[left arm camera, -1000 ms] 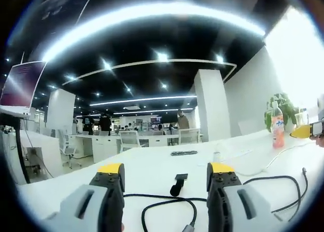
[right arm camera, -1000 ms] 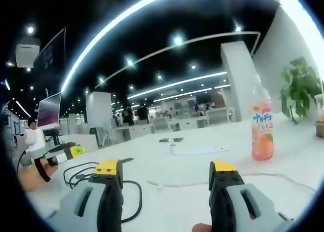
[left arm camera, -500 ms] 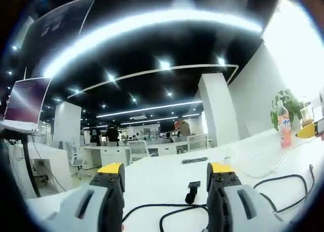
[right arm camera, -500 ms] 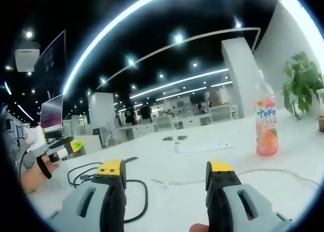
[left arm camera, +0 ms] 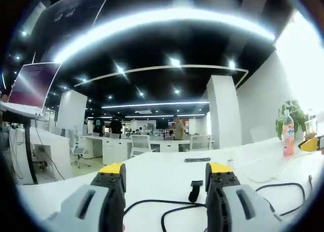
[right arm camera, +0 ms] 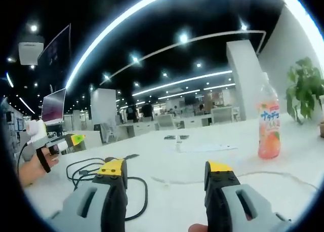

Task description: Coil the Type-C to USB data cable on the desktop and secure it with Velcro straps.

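A black data cable (left arm camera: 177, 207) lies in loose loops on the white desktop (left arm camera: 162, 174), just ahead of my left gripper (left arm camera: 165, 177), which is open with nothing between its yellow-tipped jaws. A short black Velcro strap (left arm camera: 195, 190) lies on the desk by the right jaw. In the right gripper view the same cable (right arm camera: 87, 167) loops at the left, part of it behind the left jaw of my right gripper (right arm camera: 166, 173), which is open and empty. The left gripper (right arm camera: 61, 142) shows at the far left, held in a hand (right arm camera: 34, 167).
A peach drink bottle (right arm camera: 269, 123) stands on the desk at the right, with a potted plant (right arm camera: 305, 85) behind it. A thin white cable (right arm camera: 263, 174) trails across the desk. A small dark flat object (left arm camera: 197, 159) lies further back. Office desks and chairs fill the background.
Both cameras have shifted slightly; the left view has lowered a little. The cable and strap lie as before, and both grippers stay open.
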A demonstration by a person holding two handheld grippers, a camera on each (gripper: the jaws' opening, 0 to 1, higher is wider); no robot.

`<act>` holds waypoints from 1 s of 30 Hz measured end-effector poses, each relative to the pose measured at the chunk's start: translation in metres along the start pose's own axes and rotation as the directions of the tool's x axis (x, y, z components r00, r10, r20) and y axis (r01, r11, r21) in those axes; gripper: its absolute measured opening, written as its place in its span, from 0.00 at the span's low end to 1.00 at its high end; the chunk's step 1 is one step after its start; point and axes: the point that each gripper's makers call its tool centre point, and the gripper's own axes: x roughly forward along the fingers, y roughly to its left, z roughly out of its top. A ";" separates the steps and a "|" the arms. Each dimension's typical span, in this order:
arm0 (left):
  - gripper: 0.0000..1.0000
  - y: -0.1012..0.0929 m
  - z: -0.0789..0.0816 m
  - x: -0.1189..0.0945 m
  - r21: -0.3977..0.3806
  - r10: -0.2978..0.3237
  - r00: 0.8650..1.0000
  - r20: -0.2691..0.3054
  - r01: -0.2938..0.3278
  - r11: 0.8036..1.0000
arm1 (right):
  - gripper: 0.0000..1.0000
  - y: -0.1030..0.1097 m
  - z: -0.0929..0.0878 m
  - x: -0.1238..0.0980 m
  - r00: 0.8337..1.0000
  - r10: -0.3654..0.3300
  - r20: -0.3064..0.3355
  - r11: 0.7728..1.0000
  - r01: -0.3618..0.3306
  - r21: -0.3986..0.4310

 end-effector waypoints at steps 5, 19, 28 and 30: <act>0.67 -0.005 -0.005 0.001 -0.017 0.000 1.000 -0.001 0.000 1.000 | 0.60 0.003 -0.002 0.001 1.000 -0.001 -0.004 1.000 0.001 -0.002; 0.68 0.028 -0.003 -0.002 0.090 0.010 0.999 0.036 -0.014 0.996 | 0.64 0.028 0.003 0.016 0.999 0.027 -0.021 0.999 -0.028 -0.033; 0.67 0.067 0.010 -0.005 0.159 0.030 0.996 0.082 -0.043 0.986 | 0.62 0.079 0.002 0.048 0.996 0.083 -0.033 0.993 -0.085 -0.082; 0.67 0.073 0.012 -0.006 0.083 0.036 0.996 0.078 -0.042 0.996 | 0.60 0.097 -0.006 0.056 0.992 0.109 -0.057 0.990 -0.113 -0.085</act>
